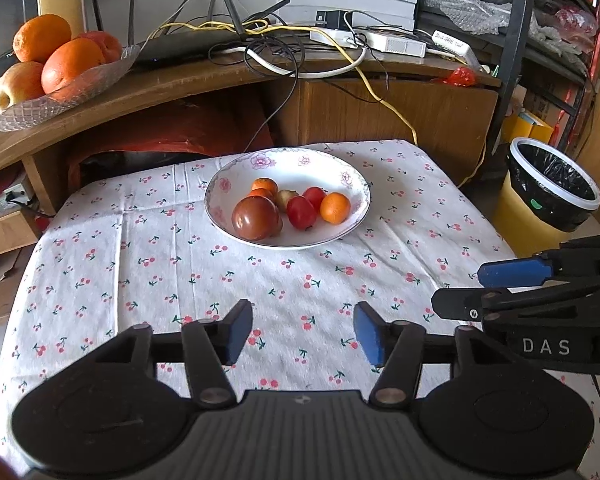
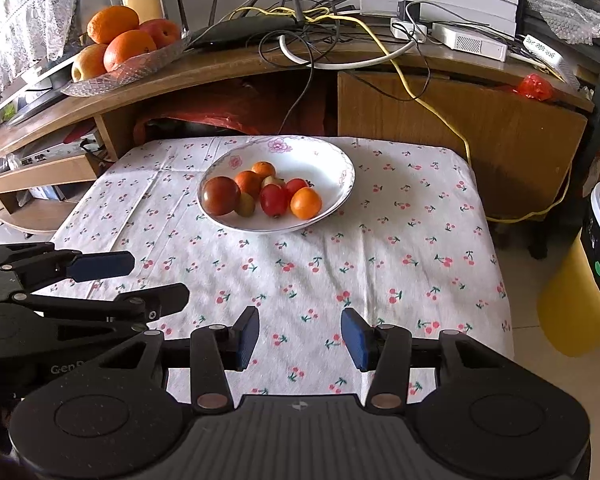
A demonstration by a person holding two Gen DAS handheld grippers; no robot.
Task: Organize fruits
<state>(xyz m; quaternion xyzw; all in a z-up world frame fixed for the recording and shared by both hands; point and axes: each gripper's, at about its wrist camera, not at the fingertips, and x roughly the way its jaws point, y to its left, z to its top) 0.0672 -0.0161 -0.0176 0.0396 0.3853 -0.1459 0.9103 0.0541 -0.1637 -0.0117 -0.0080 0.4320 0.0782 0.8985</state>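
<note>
Left wrist view is showing the left gripper hovering low over the near end of the cherry-print tablecloth, its blue pads standing well apart and gripping nothing. Off to its right the right gripper is hanging beside it, seen side-on; in its own view the right gripper is likewise holding its fingers wide, with only cloth between them. Neither tool is touching a fruit.

All the small fruits are sitting together in the floral-rimmed white bowl at the far middle of the table: a large dark-red tomato at the front left, two red tomatoes beside it, a small orange at the right, more small oranges behind, and a pale little fruit in the middle. A glass dish of big oranges and apples is resting on the wooden desk behind.

That picture is fitting two stages equally: fruits gathered in the bowl and waiting to be sorted out, or fruits already collected there with the job closing. I am judging no further. If anything is to be picked, the round, smooth, tightly packed pieces are calling for a careful approach from above and a gentle squeeze, the tomatoes especially.
</note>
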